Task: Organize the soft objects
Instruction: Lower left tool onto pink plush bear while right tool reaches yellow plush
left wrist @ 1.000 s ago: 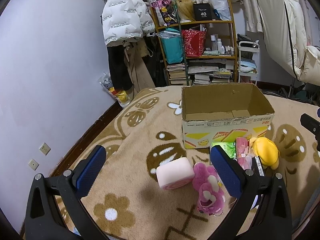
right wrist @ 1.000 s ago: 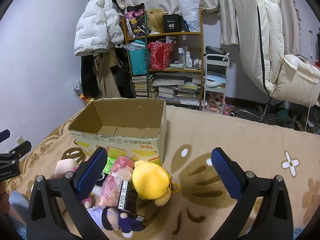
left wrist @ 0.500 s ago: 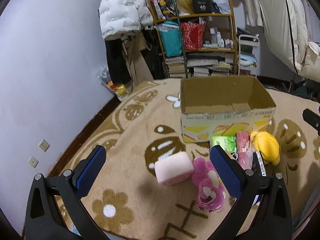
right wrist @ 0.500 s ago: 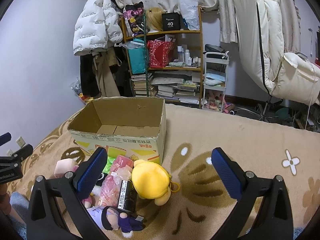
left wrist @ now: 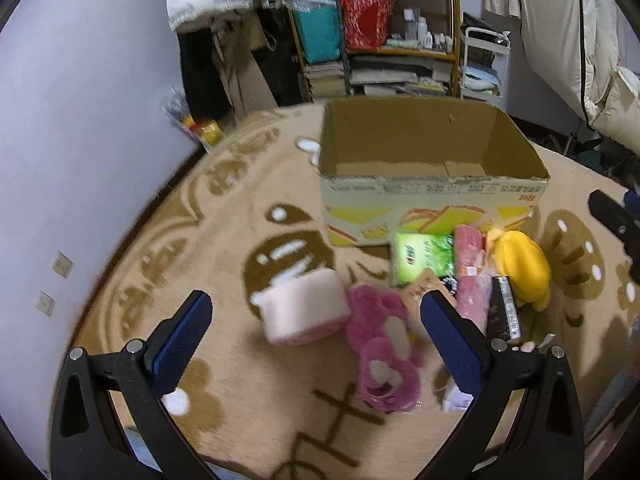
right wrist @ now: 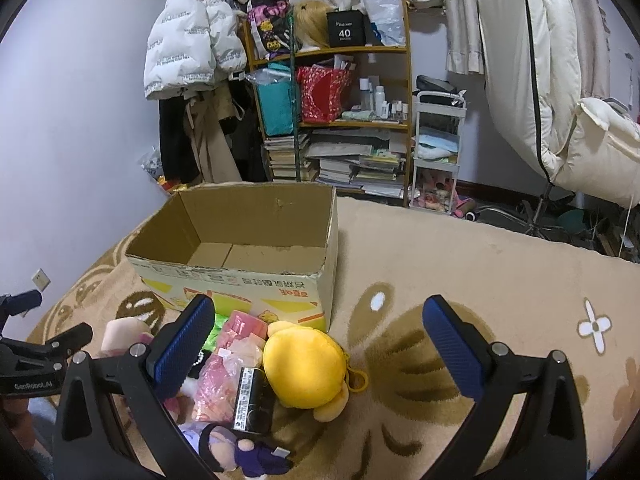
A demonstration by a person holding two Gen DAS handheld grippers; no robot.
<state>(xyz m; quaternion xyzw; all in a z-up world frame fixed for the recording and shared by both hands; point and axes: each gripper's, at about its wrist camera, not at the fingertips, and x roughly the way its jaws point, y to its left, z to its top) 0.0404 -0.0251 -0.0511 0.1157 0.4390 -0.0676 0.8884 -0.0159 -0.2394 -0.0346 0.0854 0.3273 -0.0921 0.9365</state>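
Both grippers wide open — nothing held

Left gripper [left wrist: 314, 326] hovers over the pink plush [left wrist: 384, 354]; right gripper [right wrist: 320, 346] above the yellow plush [right wrist: 306, 362] — beside the cardboard box [right wrist: 240, 276].

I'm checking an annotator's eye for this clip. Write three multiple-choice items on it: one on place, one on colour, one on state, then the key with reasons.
1. Where does the pile of toys lie relative to the cardboard box?
A. inside it
B. on the rug against its printed front
C. behind it by the shelf

2. What colour is the round plush toy beside the box's corner?
A. yellow
B. blue
C. white

3. How do the left gripper and right gripper stand?
A. both shut on toys
B. one open, one shut
C. both open, holding nothing

Key: 1 B, the toys sit on the rug before the box, whose floor is bare. 2 A, its body is plain yellow. 3 C, the blue pads stand wide apart with nothing between.
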